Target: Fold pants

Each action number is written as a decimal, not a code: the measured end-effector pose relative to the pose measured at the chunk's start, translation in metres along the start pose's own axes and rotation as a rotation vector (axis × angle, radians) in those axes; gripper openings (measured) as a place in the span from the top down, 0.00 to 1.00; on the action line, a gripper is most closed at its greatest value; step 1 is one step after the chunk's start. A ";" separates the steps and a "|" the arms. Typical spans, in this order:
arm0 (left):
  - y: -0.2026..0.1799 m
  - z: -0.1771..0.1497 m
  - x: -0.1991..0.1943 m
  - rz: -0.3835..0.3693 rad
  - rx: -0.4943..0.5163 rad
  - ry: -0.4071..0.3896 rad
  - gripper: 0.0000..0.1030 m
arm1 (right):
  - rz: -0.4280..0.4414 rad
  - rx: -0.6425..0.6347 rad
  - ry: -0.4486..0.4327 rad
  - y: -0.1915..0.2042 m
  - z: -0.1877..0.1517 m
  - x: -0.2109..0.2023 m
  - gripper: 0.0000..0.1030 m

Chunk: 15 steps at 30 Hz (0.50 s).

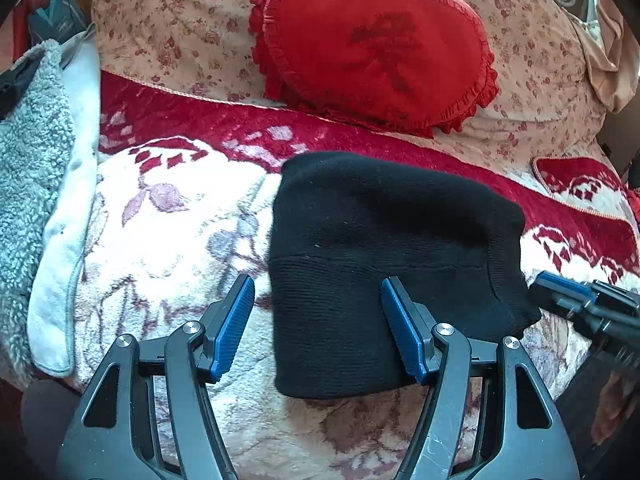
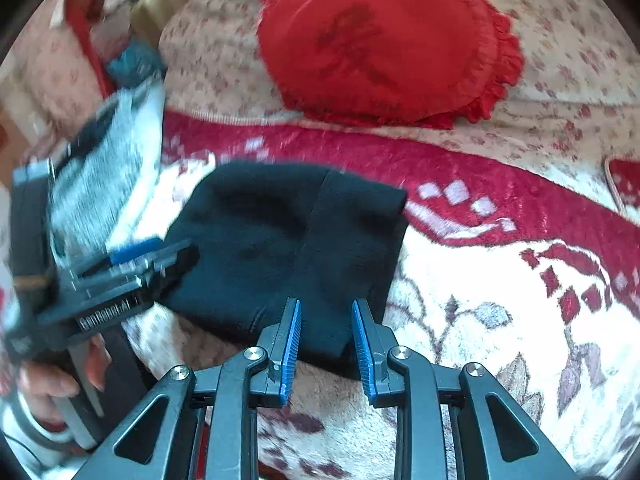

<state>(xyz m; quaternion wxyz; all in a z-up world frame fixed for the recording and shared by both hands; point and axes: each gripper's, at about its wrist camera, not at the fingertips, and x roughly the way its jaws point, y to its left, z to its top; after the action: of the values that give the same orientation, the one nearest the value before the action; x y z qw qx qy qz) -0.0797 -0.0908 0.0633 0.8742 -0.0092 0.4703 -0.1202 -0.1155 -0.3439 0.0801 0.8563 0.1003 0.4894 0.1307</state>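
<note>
Black knit pants (image 1: pixel 384 264), folded into a compact block, lying flat on a red-and-cream floral blanket (image 1: pixel 168 216) over a bed. Left hand-held gripper (image 1: pixel 318 328): jaws spread, straddling the block's near left edge, nothing pinched. Right hand-held gripper (image 2: pixel 326 344): jaws parted, narrower, over the near right corner, pressing nothing. Block lies just ahead of both; neither clearly nearer. Red frilled cushion (image 1: pixel 376 44) well behind.
</note>
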 end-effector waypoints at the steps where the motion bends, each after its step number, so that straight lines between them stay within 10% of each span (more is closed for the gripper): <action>1: 0.003 0.001 -0.002 0.004 -0.004 -0.003 0.36 | 0.011 0.022 -0.018 -0.004 0.001 -0.003 0.66; 3: 0.006 0.001 -0.004 0.008 -0.009 -0.008 0.36 | 0.039 0.067 -0.044 -0.010 0.003 -0.007 0.53; 15: 0.016 0.003 -0.008 -0.003 -0.037 -0.006 0.36 | 0.028 0.091 -0.013 -0.007 0.008 0.003 0.53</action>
<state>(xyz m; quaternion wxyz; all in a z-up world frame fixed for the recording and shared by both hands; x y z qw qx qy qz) -0.0781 -0.0733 0.0700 0.8751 -0.0263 0.4699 -0.1127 -0.1061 -0.3495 0.0796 0.8521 0.1468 0.4880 0.1194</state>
